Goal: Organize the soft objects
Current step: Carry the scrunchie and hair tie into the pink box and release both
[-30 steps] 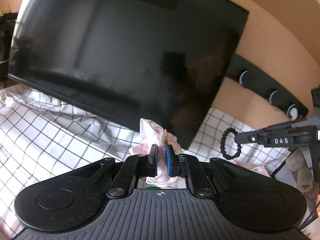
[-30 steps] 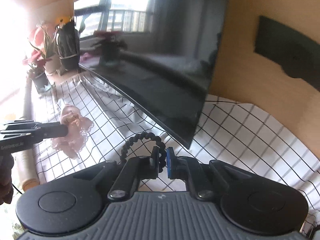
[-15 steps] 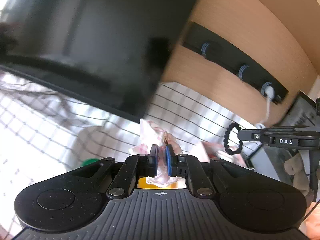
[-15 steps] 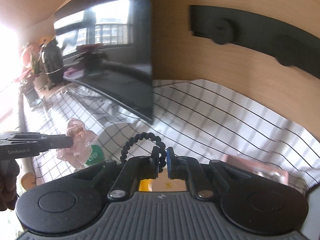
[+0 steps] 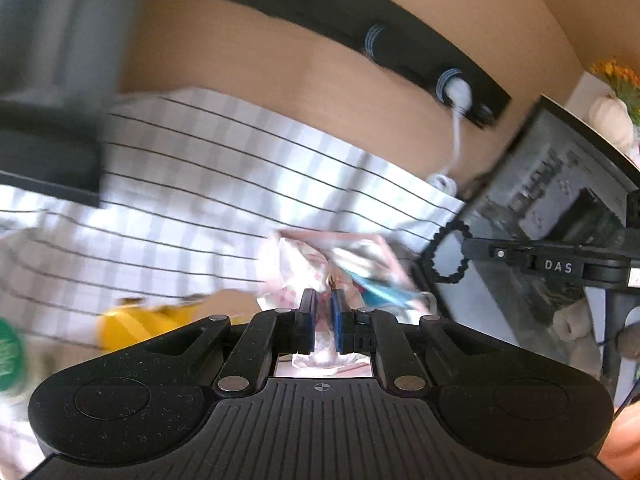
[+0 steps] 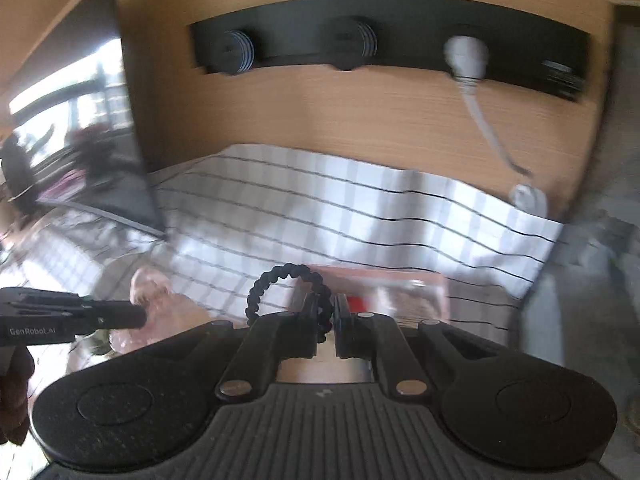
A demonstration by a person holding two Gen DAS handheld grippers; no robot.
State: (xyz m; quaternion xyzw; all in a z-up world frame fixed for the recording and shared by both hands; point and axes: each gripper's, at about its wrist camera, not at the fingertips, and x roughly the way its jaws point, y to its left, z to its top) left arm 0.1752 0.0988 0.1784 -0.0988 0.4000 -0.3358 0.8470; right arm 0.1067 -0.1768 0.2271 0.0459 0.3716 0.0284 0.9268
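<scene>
we judged slippage likeliest: the left hand-held gripper [image 5: 323,300] pinched only a fold of pink cloth [image 5: 294,270]; the right hand-held gripper [image 6: 328,308] clamped a black coil hair tie [image 6: 280,284] off-centre, ahead of it a pink tray [image 6: 400,292].

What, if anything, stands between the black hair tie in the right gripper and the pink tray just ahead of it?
Nothing visible does. The right gripper, shut on the black hair tie, faces the pink tray across bare checked cloth. The left gripper with its pink scrunchie is off to the side.

both grippers swung right, off monitor | pink box [image 6: 400,292] now ahead | views blurred
</scene>
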